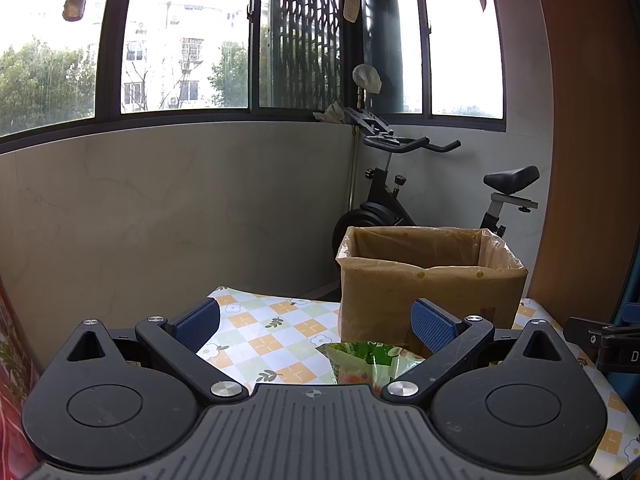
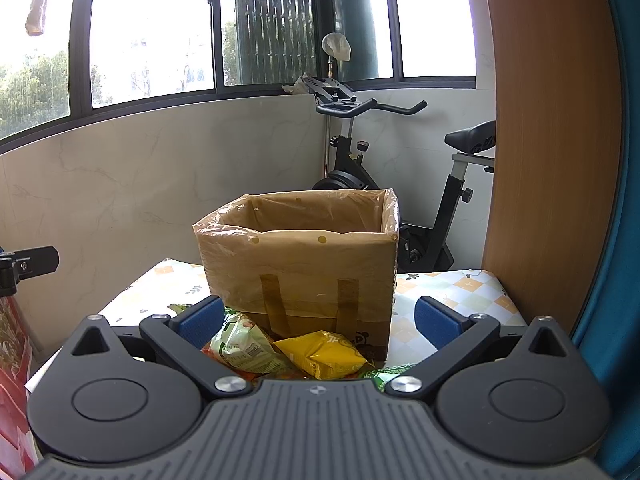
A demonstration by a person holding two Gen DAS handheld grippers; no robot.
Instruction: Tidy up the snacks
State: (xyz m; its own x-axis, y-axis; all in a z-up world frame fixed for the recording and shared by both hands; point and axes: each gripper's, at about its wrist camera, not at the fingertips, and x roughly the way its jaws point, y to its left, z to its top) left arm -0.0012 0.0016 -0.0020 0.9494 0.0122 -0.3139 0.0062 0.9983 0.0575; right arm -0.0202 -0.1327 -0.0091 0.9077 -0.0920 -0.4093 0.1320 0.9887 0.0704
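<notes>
A brown cardboard box (image 2: 300, 264) lined with clear plastic stands open on a table with a checked flower cloth (image 2: 460, 292); it also shows in the left wrist view (image 1: 432, 280). In front of it lie snack packs: a green-white pack (image 2: 244, 348) and a yellow pack (image 2: 320, 354). A green pack (image 1: 360, 364) shows in the left wrist view. My left gripper (image 1: 316, 320) is open and empty above the cloth, left of the box. My right gripper (image 2: 318, 320) is open and empty, over the snack packs, in front of the box.
An exercise bike (image 2: 420, 184) stands behind the table by the tiled wall and windows. A wooden panel (image 2: 552, 140) rises at the right. Red patterned fabric (image 2: 12, 360) is at the far left. The cloth (image 1: 260, 332) covers the table left of the box.
</notes>
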